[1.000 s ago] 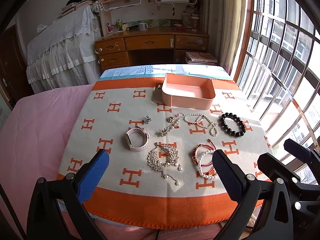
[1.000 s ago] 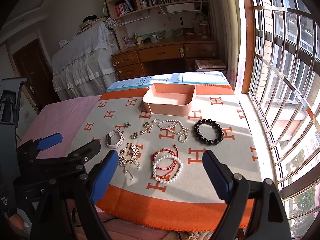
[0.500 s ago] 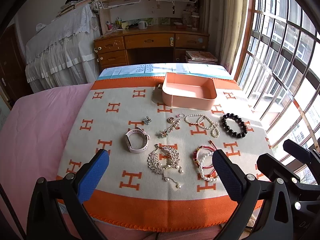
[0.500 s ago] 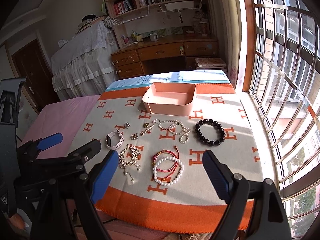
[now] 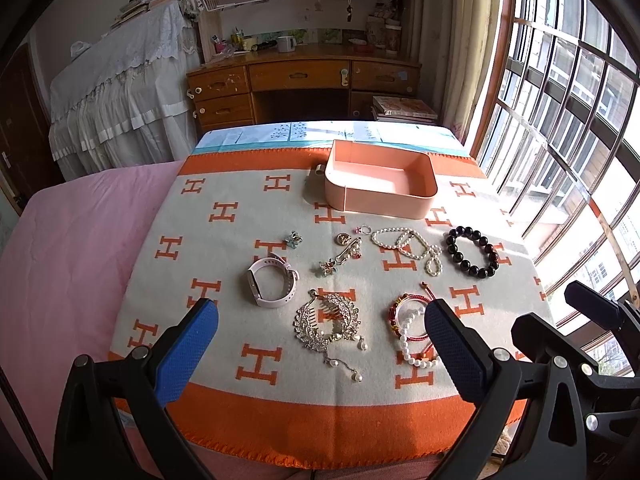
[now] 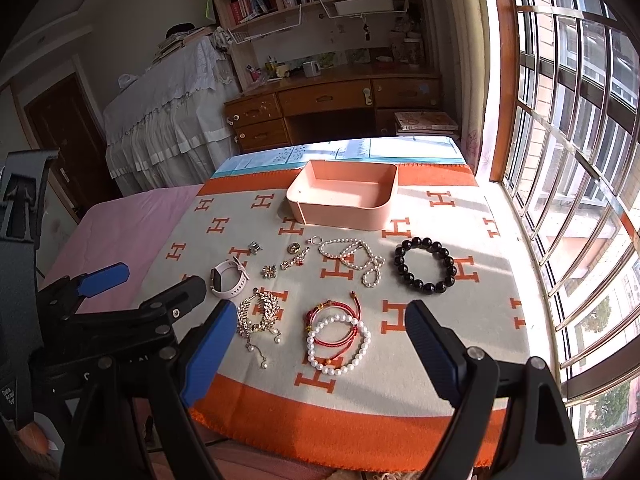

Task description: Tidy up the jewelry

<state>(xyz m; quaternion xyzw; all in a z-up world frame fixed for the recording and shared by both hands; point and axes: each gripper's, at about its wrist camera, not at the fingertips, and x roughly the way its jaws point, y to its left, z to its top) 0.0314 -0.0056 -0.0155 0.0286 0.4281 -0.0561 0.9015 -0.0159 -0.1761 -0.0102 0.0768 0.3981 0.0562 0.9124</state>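
An empty pink box [image 5: 380,184] [image 6: 344,200] sits at the far side of an orange-and-cream blanket [image 5: 224,240]. In front of it lie a pale watch [image 5: 272,282] [image 6: 228,278], a rhinestone hair comb [image 5: 328,320] [image 6: 258,314], a pearl and red cord bracelet [image 5: 410,330] [image 6: 338,338], a pearl strand [image 5: 408,244] [image 6: 354,258], a black bead bracelet [image 5: 472,252] [image 6: 424,266] and small brooches [image 5: 348,252]. My left gripper [image 5: 320,352] hangs open above the near blanket edge. My right gripper [image 6: 320,352] is open too, over the pearl bracelet, holding nothing.
The blanket covers a pink bed [image 5: 72,248]. A barred window [image 6: 580,160] runs along the right. A wooden desk [image 5: 304,84] with shelves and a white-draped piece of furniture [image 5: 120,88] stand beyond the bed. The other gripper's black frame [image 6: 100,320] shows at left.
Both grippers have moved slightly forward and lower toward the blanket, so the jewelry looks a little nearer. Nothing on the blanket has moved; both stay open.
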